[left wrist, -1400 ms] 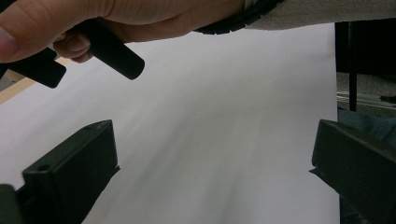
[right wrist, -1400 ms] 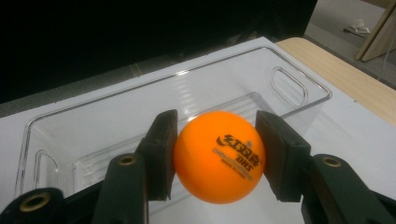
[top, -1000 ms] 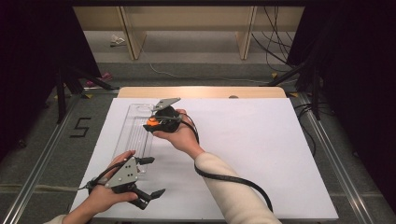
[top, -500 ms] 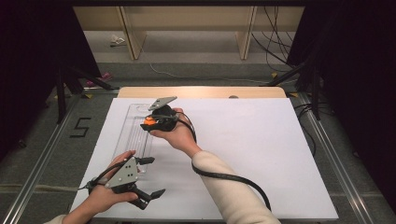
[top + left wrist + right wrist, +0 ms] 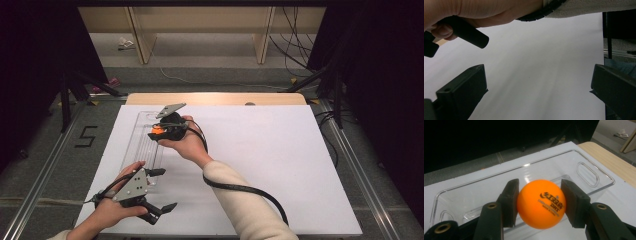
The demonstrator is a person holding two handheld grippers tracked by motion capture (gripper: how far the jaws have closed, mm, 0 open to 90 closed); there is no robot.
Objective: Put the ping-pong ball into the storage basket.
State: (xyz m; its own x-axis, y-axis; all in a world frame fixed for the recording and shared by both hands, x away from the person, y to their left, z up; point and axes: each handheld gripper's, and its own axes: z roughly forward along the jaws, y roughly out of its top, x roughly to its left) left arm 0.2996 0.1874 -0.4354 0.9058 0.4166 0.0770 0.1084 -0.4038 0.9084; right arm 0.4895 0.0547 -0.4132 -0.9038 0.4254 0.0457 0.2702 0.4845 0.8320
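Observation:
An orange ping-pong ball (image 5: 541, 203) with black print sits clamped between the two black jaws of my right gripper (image 5: 539, 203). The ball (image 5: 156, 130) is held over a clear plastic tray (image 5: 584, 173) that lies on the white table top. From above, the right gripper (image 5: 159, 131) hovers over the far part of the tray (image 5: 142, 145), at the table's left. My left gripper (image 5: 161, 189) rests near the front left edge, jaws wide apart with nothing between them. In the left gripper view its jaws (image 5: 537, 92) frame bare white surface.
A white sheet (image 5: 280, 165) covers the table, with a wooden strip (image 5: 215, 98) along its far edge. The right hand's sleeve (image 5: 240, 205) and black cable (image 5: 250, 190) cross the middle front. Dark stands and cables flank the table; a "5" mark (image 5: 86, 136) lies on the floor at left.
The right gripper with the ball has drifted slightly left and toward the far end of the tray. The left gripper has stayed put.

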